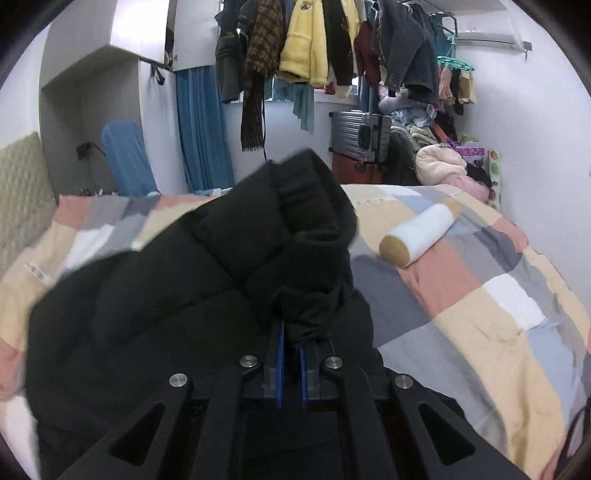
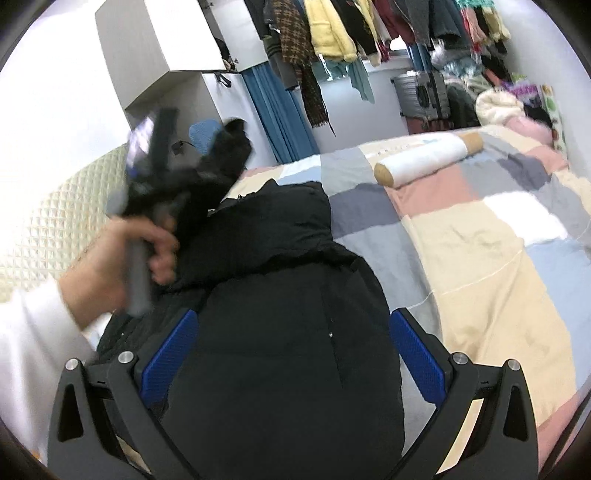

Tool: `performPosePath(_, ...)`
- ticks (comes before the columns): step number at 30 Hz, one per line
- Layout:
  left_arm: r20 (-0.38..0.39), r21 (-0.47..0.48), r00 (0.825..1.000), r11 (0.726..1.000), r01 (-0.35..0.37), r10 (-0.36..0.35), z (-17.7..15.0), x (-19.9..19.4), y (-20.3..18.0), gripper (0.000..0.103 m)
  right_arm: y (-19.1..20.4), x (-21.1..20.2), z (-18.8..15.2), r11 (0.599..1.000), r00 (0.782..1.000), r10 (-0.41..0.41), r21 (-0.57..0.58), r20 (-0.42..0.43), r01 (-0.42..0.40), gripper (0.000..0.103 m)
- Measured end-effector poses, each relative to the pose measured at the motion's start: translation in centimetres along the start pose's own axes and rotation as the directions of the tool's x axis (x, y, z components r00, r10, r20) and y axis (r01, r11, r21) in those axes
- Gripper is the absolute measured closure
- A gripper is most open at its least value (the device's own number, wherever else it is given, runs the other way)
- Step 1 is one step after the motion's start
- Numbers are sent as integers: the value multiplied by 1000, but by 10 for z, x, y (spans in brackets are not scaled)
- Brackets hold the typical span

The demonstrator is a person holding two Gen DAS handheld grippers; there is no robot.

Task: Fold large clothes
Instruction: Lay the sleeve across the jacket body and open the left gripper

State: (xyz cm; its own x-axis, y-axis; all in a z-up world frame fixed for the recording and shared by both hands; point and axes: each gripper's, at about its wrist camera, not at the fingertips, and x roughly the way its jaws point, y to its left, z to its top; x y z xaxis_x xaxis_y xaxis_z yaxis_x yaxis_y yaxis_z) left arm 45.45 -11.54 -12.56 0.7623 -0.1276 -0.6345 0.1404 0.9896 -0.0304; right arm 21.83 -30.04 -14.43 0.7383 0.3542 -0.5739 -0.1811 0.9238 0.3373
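The black jacket (image 1: 177, 295) covers the tips of the left gripper (image 1: 290, 332) and runs off the bottom edge of both views. In the right wrist view, the left gripper (image 2: 207, 166) and the sleeve it lifts are smeared by motion blur.

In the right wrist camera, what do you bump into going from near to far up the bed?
Right gripper, open → black puffer jacket → white bolster pillow → grey suitcase → hanging clothes.

Black puffer jacket (image 2: 280, 295) on pastel patchwork quilt (image 2: 480, 240); blue-padded tools.
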Motion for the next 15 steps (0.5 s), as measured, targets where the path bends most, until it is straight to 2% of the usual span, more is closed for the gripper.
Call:
performPosePath(2, -16, -26, 1000, 1000, 2, -2, -12, 18, -2, 97, -6, 1, 0, 999, 999, 35, 27, -2, -35, 0)
performPosePath(4, -72, -41, 997, 999, -2, -1, -26, 41, -5, 97, -8, 3, 1, 999, 999, 39, 24, 0, -39, 0)
performPosePath(6, -118, -12, 993, 1000, -10, 9, -40, 62, -8, 98, -11, 10, 1, 999, 999, 28, 15, -15, -28, 0)
performPosePath(8, -112, 0, 994, 1000, 1, -1, -44, 66, -5, 98, -15, 18, 2, 999, 999, 27, 25, -34, -26, 0)
performPosePath(11, -89, -50, 994, 997, 55, -59, -42, 63, 4, 97, -19, 25, 1, 999, 999, 24, 31, -48, -22, 0)
performPosePath(15, -65, -14, 997, 999, 49, -50, -35, 47, 1, 97, -20, 30, 0, 999, 998, 18, 37, -64, -16, 0)
